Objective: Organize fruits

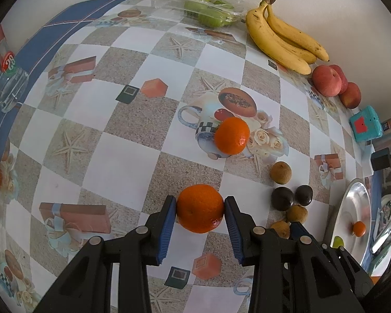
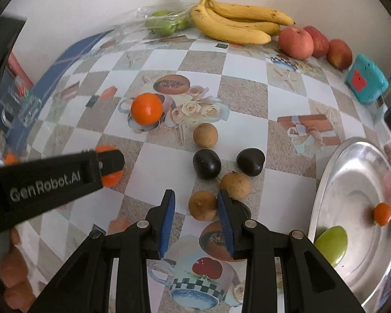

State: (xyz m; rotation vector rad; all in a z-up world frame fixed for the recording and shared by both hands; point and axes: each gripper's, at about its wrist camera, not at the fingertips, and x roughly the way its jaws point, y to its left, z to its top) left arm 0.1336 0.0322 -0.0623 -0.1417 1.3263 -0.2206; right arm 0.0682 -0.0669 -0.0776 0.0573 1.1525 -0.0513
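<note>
Left claw (image 1: 200, 207) clamps a tangerine (image 1: 200, 208) just above the desk (image 1: 133, 156); its round, slick peel could squirt free. Right claw (image 2: 196, 206), narrow and empty, has one pad against a brown fruit (image 2: 202, 205), which may roll into the dark plums (image 2: 206, 163).

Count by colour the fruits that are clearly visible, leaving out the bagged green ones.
orange fruits: 4
yellow bananas: 3
red fruits: 3
brown fruits: 3
dark fruits: 2
green fruit: 1
Total: 16
</note>
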